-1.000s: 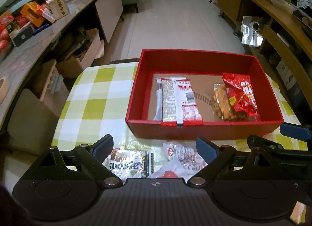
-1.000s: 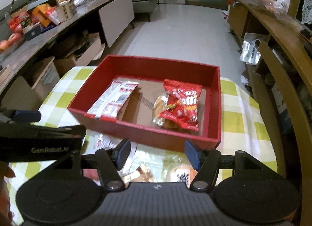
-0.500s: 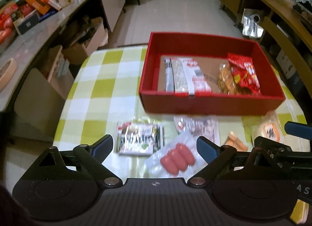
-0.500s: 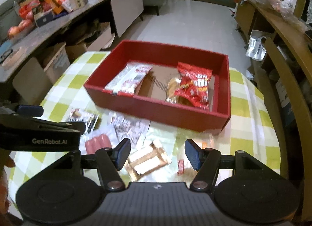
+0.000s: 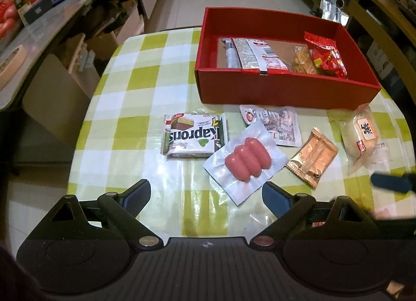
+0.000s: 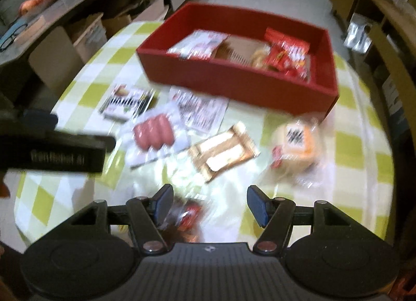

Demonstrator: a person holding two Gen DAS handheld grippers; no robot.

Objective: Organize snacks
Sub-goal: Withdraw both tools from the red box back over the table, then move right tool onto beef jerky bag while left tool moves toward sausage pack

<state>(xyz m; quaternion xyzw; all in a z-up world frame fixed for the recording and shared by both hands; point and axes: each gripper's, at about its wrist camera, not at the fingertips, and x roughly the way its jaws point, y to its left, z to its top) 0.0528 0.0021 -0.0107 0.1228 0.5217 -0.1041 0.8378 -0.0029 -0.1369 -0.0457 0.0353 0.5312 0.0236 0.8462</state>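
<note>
Two wrist-mounted fisheye cameras look forward and down along their own spread jaws at a green-checked table (image 5: 124, 129). The left wrist view sits nearer the table's left side, with a sausage pack (image 5: 247, 162) just beyond and between its jaws and a red box (image 5: 283, 90) farther ahead. The blurred right wrist view looks from the right, facing the same box (image 6: 234, 80) ahead and left of its jaws. Both views share the box, the sausages (image 6: 153, 132) and the loose packets lying between.
</note>
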